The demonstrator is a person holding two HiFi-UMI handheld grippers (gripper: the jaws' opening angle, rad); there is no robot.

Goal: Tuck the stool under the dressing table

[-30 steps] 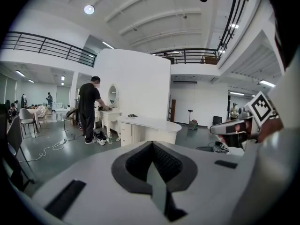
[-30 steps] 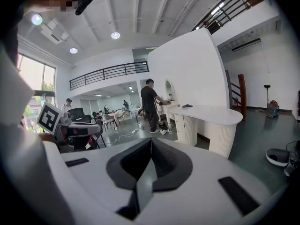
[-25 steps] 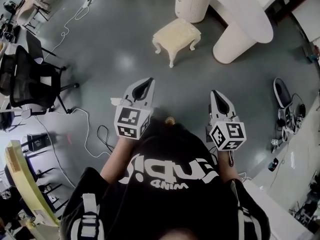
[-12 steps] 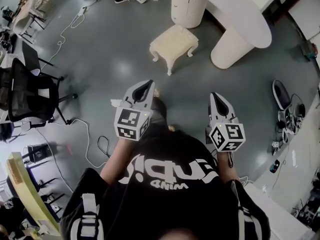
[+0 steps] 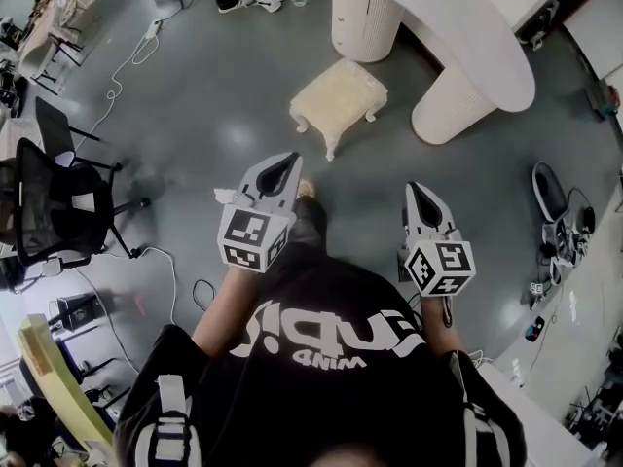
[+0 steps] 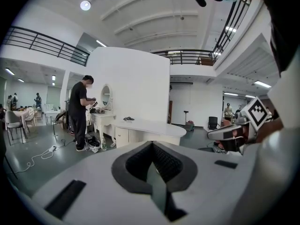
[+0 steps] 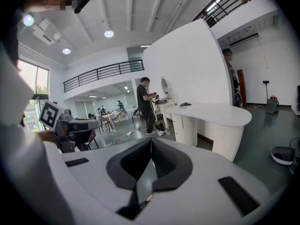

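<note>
Left gripper (image 6: 152,146): I read the jaws as pressed together, nothing between them. Past the tips stands the white table (image 6: 150,125), curved top, with a small dark item (image 6: 128,119) on it. To its left a person (image 6: 78,111) in black stands at a vanity (image 6: 101,121) with an oval mirror (image 6: 106,96). A white cable (image 6: 35,156) lies on the floor (image 6: 28,172), far left. The right gripper (image 6: 220,134) shows at the right edge.
</note>
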